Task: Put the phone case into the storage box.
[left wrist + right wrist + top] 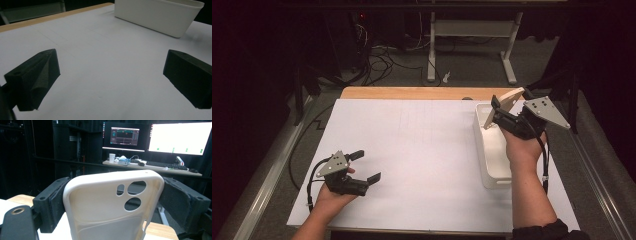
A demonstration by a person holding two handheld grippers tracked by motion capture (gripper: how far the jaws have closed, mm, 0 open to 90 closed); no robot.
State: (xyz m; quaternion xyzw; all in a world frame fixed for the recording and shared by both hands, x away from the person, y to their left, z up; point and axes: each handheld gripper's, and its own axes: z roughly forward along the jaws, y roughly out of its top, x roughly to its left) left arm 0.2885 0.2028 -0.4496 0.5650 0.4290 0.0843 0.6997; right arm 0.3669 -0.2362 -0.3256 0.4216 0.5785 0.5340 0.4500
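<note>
The left gripper (364,166) is sitting low over the white sheet (412,150) at the near left of the table, held in the person's left hand (332,197). Its two black jaws are standing wide apart with nothing between them. In the left gripper view, bare white sheet is showing in the gap between the jaws, and the white bin (160,15) is lying farther off.

The right gripper (502,112) is being held up by the right hand (522,150), above the far end of the white bin (492,155). Its jaws are squeezing a cream phone case (504,105) from both sides. In the right gripper view the phone case (112,205) is standing upright between the two jaw pads, touching both, with its hollow inside facing the camera. Three camera holes are showing near its top right corner.

The bin is a long white tub sitting on the right side of the sheet. What can be seen of its inside is looking bare, but the hand is hiding part of it.

Far behind, two lit screens (150,136) are glowing over a desk with a keyboard (165,165). The writing on them is too small to read.
</note>
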